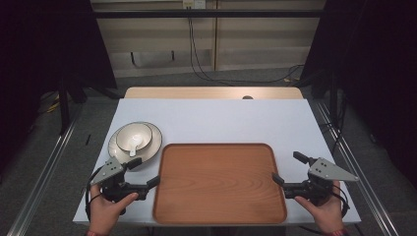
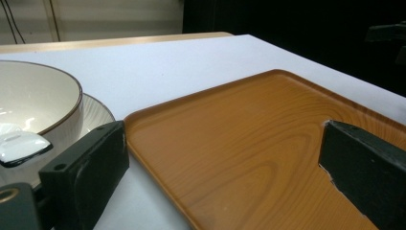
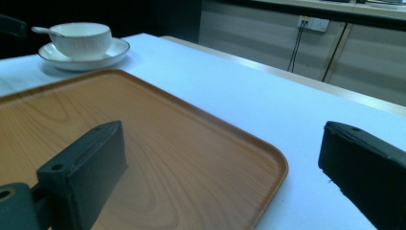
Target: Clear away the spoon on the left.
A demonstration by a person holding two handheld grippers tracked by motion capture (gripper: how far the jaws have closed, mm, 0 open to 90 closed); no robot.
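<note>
At the near edge of the table a person holds a black two-jaw gripper in each hand, one on either side of a rectangular wooden tray with rounded corners and a low raised rim (image 1: 220,147). The left gripper (image 1: 145,175) has its jaws spread wide and empty; in the left gripper view they straddle the tray's near left corner, one jaw over the bare table and the other above the tray's floor. The right gripper (image 1: 288,170) is likewise released and holds nothing, its jaws straddling the tray's right rim. The tray's long axis runs left to right, so each gripper meets a short side, and both look equally close to it; my guess is a two-handed lift. Its surface is smooth, glossy, grained and bare. It lies on a pale blue-white matte table (image 1: 211,115). Farther off and to the left, just beyond the left gripper, a white ceramic bowl with a thin dark rim (image 1: 134,135) sits on a matching ribbed plate (image 1: 155,134), a white spoon (image 1: 133,150) resting in the bowl.
</note>
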